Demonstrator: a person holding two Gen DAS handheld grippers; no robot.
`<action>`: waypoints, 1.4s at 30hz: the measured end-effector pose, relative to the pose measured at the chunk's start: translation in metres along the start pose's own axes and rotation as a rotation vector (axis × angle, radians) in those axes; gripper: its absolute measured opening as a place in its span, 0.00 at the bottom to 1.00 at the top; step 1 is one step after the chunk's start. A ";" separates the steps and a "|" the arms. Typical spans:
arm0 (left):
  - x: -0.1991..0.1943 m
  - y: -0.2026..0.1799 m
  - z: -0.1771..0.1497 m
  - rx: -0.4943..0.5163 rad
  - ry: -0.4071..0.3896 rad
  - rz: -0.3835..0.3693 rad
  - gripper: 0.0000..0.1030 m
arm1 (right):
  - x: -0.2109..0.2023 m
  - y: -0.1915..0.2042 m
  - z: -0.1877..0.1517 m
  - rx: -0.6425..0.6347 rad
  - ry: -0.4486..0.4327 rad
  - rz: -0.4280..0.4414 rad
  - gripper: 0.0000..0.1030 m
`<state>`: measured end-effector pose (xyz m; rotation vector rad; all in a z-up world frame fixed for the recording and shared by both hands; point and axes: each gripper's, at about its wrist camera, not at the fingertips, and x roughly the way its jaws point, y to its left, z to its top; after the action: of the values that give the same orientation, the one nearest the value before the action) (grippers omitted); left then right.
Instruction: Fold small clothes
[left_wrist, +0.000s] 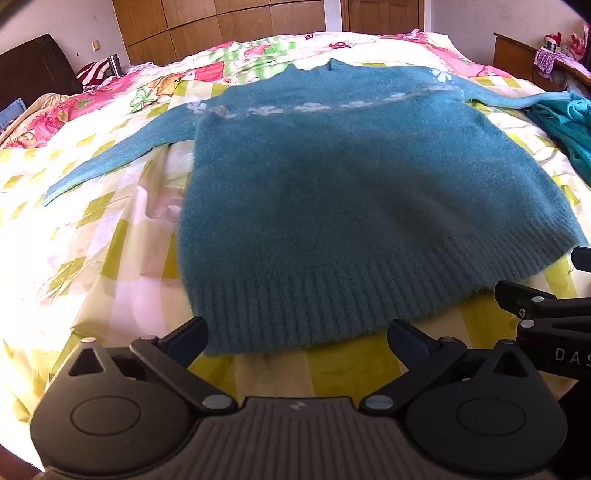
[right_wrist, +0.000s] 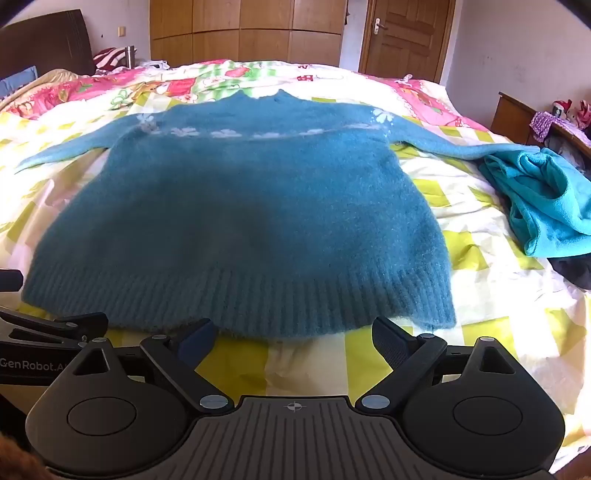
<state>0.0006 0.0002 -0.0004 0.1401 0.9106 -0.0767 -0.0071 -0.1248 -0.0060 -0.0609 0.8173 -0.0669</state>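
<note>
- A teal sweater (left_wrist: 332, 177) lay spread flat, front up, on the bed (left_wrist: 110, 236), its collar toward the far side and its ribbed hem (right_wrist: 240, 295) nearest to us.
- We held the left gripper (left_wrist: 295, 341) just short of that hem, tilted down toward the bedspread; its jaws stood released and wide, with nothing between them.
- We held the right gripper (right_wrist: 293, 338) the same way at the hem's near edge, jaws likewise released and empty, only yellow-and-white checked bedspread (right_wrist: 310, 369) showing in the gap.
- Both sleeves stretched outward: the left sleeve (left_wrist: 122, 147) ran down toward the bed's edge, and the right sleeve (right_wrist: 461, 147) reached to a crumpled turquoise garment (right_wrist: 546, 199).
- A band of white flowers (right_wrist: 221, 133) crossed the sweater's chest from shoulder to shoulder.
- The turquoise garment sat in a heap on the bed, right of the sweater, touching or just beside the sleeve's cuff; we could not tell which.
- A dark cloth (right_wrist: 572, 271) peeked out beneath the heap at the picture's right edge.
- A pink-and-green flowered quilt (left_wrist: 221, 62) covered the far part of the bed, beyond the collar.
- A wooden wardrobe (right_wrist: 243, 29) and a wooden door (right_wrist: 402, 33) stood against the far wall, with a dark headboard (right_wrist: 44, 40) at the left.
- Part of each gripper showed at the side of the other's view, the two held close together, side by side.
</note>
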 end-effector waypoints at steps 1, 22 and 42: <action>0.000 0.000 0.000 -0.004 0.002 -0.001 1.00 | 0.000 0.000 0.000 0.001 0.001 0.002 0.90; -0.003 0.002 0.000 -0.026 0.001 -0.045 1.00 | -0.002 -0.001 -0.002 0.011 0.006 -0.026 0.90; -0.005 0.004 0.000 -0.037 -0.006 -0.052 1.00 | -0.003 -0.003 -0.004 0.022 0.007 -0.035 0.90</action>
<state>-0.0020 0.0040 0.0036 0.0821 0.9090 -0.1088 -0.0118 -0.1275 -0.0066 -0.0545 0.8228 -0.1095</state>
